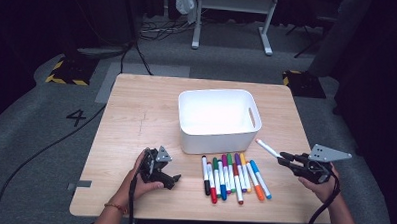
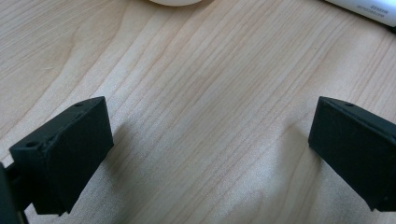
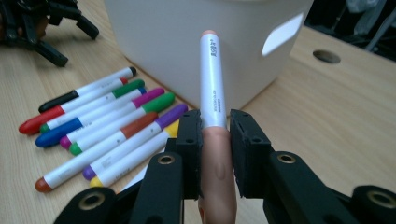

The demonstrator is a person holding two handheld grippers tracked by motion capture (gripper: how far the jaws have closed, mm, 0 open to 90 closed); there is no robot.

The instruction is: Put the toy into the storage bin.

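Wooden table carries a white plastic bin with a handle slot, standing near centre. Just before the bin lies a row of coloured markers, side by side. Left gripper rests low over bare wood, jaws wide apart. Right gripper is clamped on a peach-capped marker, raised beside the bin.

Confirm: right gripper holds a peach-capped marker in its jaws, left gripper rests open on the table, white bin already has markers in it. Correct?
One error: the white bin is empty, as the high view shows. The rest holds: the right gripper clamps the peach-capped marker, and the left gripper rests open on the table.
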